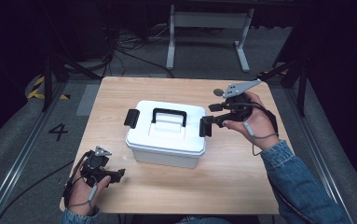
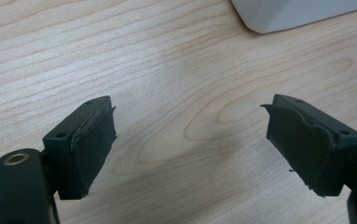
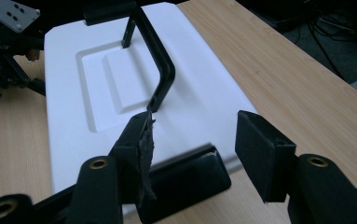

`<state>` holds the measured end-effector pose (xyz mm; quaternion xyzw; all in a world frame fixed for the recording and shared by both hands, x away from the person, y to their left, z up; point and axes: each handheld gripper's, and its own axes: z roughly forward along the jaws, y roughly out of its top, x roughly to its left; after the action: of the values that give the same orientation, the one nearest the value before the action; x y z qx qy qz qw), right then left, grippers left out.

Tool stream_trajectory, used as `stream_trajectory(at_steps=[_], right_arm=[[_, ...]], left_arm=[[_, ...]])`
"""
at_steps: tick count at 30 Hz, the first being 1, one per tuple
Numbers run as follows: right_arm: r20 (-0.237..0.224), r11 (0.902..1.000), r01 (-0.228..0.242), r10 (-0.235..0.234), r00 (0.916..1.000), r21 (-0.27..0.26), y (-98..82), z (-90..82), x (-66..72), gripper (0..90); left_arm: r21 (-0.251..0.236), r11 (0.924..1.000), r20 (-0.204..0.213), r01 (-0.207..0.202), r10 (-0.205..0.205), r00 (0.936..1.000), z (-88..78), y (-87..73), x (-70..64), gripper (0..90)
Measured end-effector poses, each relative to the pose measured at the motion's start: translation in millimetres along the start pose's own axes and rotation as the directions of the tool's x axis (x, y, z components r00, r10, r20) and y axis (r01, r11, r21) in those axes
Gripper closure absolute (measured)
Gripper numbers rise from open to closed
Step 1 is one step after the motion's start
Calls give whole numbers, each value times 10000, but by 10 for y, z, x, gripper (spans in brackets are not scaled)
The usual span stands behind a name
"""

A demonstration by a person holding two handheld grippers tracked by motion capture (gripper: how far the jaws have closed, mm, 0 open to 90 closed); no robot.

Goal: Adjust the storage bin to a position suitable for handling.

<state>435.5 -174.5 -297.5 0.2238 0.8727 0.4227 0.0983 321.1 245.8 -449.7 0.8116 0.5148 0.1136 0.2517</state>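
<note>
- White storage box (image 1: 167, 135) sits mid-bench, lid on, black carry handle (image 1: 169, 116) standing upright on top. Black latch at each short end.
- Right-end latch (image 3: 185, 179) is the thing in hand: the right gripper (image 3: 195, 144) has its jaws apart, straddling it from the outside, not visibly clamped. In the high view the right gripper (image 1: 212, 120) sits just at the box's right end.
- Step, as I read it: release that latch. Keep the jaws centred on the clip, close on its free edge, then pivot it out and away from the lid. Don't drag sideways; the box looks light and will probably slide on the bench.
- Far latch (image 1: 131, 118) looks untouched. Do it the same way before lifting the lid.
- Left gripper (image 1: 113, 176) is near the front-left bench corner, apart from the box, jaws open over bare wood. It could brace the box's left end while the right one levers.
- Left jaw pads (image 2: 92, 149) are soft black rubber with frayed edges.
- Materials: box is smooth matt white plastic with rounded corners and a recessed rectangular panel in the lid (image 3: 115, 79). Handle and latches are hard glossy black plastic, so likely slippery under the pads.
- Bench (image 1: 241, 172): light wood-grain laminate, flat, low friction.
</note>
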Motion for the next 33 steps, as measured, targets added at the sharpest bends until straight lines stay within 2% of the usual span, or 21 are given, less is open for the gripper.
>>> stream_trajectory(at_steps=[10,14,20,23,25,28,33], right_arm=[[-595,9977,329,-294,9978,589,222,368,42,452],[-843,9959,351,-280,9961,838,299,518,71,445],[-1120,9915,531,-397,9929,1190,382,700,116,480],[-1180,9874,783,-621,9911,1372,407,753,140,566],[-1167,9838,1043,-876,9893,1456,421,772,157,660],[-1423,9828,1157,-951,9852,1443,437,769,170,796],[-1637,9713,1821,-1569,9740,1527,460,755,218,826]], left_arm=[[-162,9999,-139,-31,29,9999,-7,-7,-16,161],[-42,10000,-151,-67,67,9999,0,-13,-15,162],[7,10000,-190,-70,70,9998,8,-18,-11,163],[-14,10000,-248,-52,52,9997,19,-22,-15,163],[-9,10000,-236,-41,41,9997,22,-23,-15,163],[18,10000,-165,20,-20,9999,25,-25,-17,163],[41,10000,-168,36,-35,9999,29,-27,-16,163]])
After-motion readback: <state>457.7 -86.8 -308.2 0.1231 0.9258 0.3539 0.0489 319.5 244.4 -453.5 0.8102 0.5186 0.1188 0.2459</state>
